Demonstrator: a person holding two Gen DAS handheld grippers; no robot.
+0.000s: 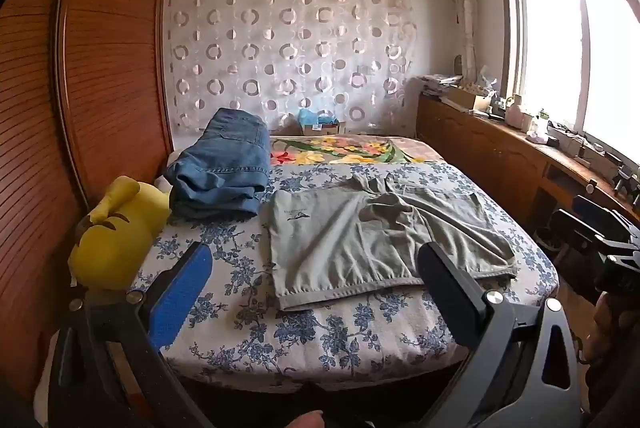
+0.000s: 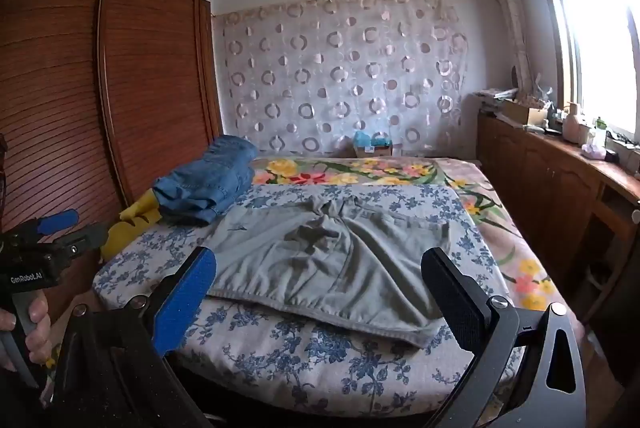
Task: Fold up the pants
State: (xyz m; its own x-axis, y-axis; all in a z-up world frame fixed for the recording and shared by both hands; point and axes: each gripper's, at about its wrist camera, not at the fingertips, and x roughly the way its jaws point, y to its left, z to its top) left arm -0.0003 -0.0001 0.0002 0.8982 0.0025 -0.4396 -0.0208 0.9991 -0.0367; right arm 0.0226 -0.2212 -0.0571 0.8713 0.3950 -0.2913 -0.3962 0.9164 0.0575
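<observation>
Left gripper (image 1: 314,264) and right gripper (image 2: 320,268), jaws spread wide and empty, held before the bed's near edge, framing grey-green shorts (image 1: 372,232) lying flat at frame centre on the blue-floral bedsheet (image 1: 320,332), folded jeans (image 1: 224,167) and yellow plush toy (image 1: 116,228) at left.

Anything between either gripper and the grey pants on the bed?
Nothing visible. The grey pants lie spread on the floral sheet, with only bare sheet between them and the open left gripper and right gripper. The folded jeans and yellow plush sit off to the left.
</observation>
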